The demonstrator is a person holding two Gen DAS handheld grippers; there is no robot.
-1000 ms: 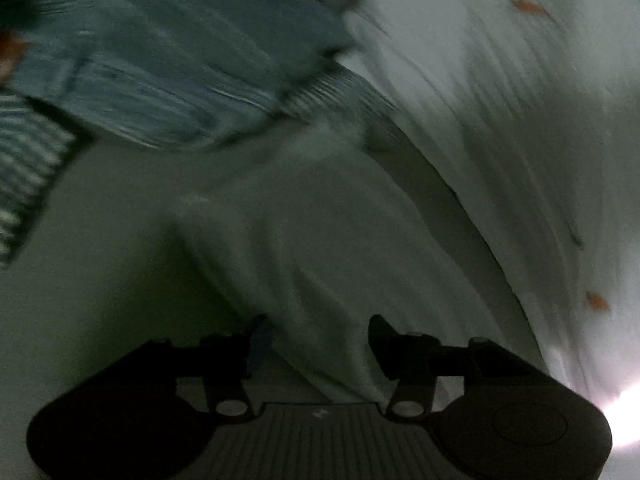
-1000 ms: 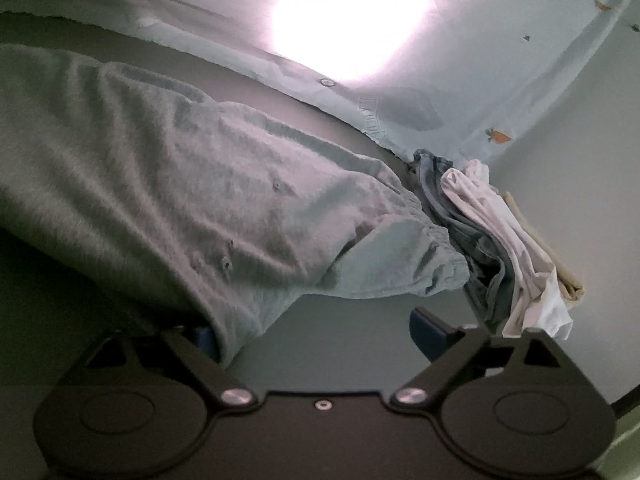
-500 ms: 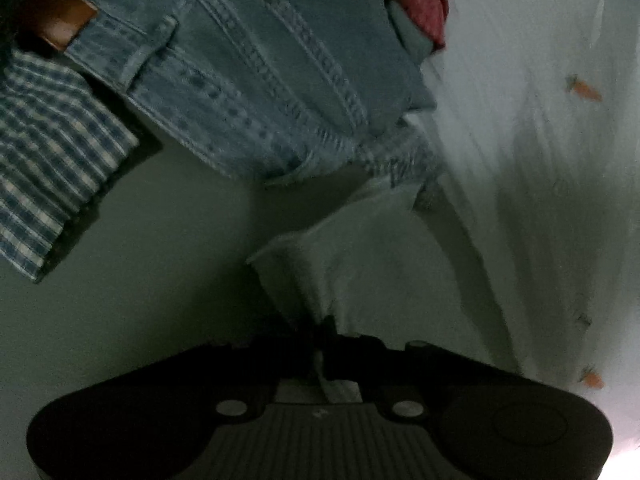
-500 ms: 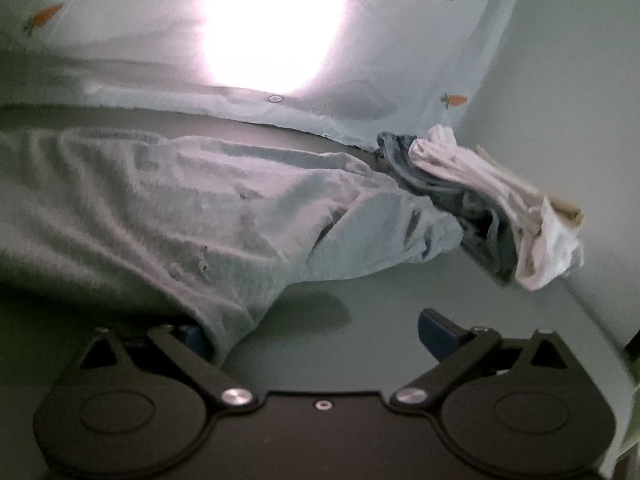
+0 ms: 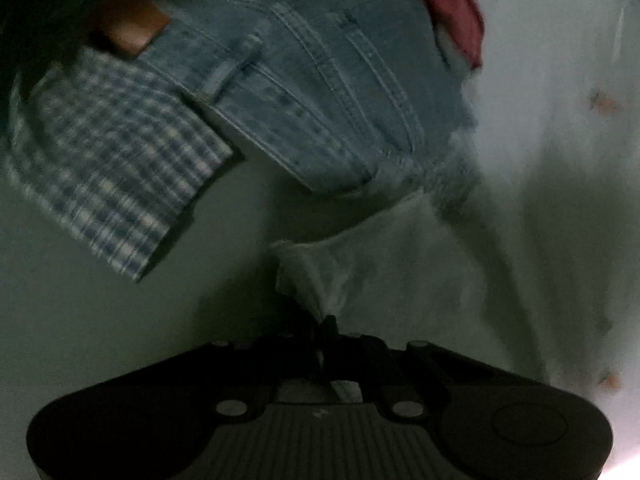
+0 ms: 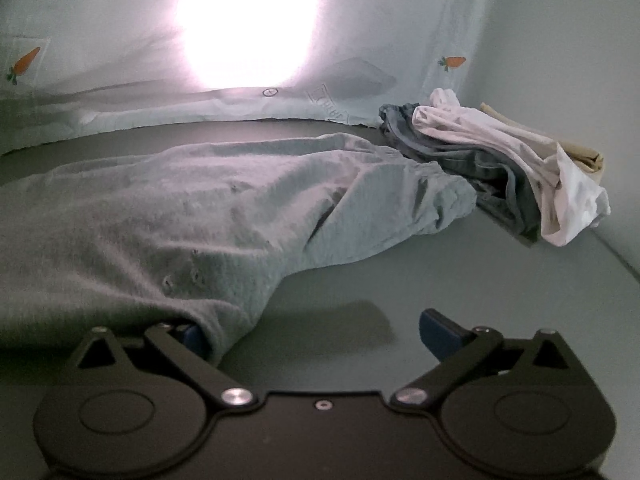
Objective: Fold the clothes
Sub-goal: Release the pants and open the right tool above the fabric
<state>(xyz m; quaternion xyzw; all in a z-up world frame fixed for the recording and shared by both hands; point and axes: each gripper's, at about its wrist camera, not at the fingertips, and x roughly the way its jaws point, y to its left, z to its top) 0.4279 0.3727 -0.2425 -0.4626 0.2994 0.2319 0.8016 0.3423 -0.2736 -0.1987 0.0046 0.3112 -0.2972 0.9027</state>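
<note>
1. On my left wrist feed the left gripper [image 5: 322, 326] sits low in the centre of the frame, its fingers pressed together and pinching a bunched corner of the pale green garment [image 5: 384, 264]; the cloth spreads from the pinch up toward the right of centre.
2. Above that, across the upper middle of the frame, I see folded blue jeans [image 5: 320, 92] with a brown leather patch [image 5: 134, 28] at upper left; a blue checked shirt [image 5: 108, 168] lies at the left just beside the jeans, and a red cloth [image 5: 452, 4] shows at the top right edge of them; this view is dim and somewhat blurred.
3. On my right wrist feed the right gripper [image 6: 316, 330] is spread wide at the bottom of the frame; its left blue pad [image 6: 192, 334] touches the near fold of the same garment [image 6: 200, 216], and the right pad [image 6: 438, 330] stands clear over the bare grey table [image 6: 460, 272].
4. The garment lies across the left and middle of that frame; at middle right a heap of grey and white clothes [image 6: 500, 160] touches its far end; a carrot-print sheet [image 6: 400, 32] hangs behind, washed out by a bright glare at top centre.
</note>
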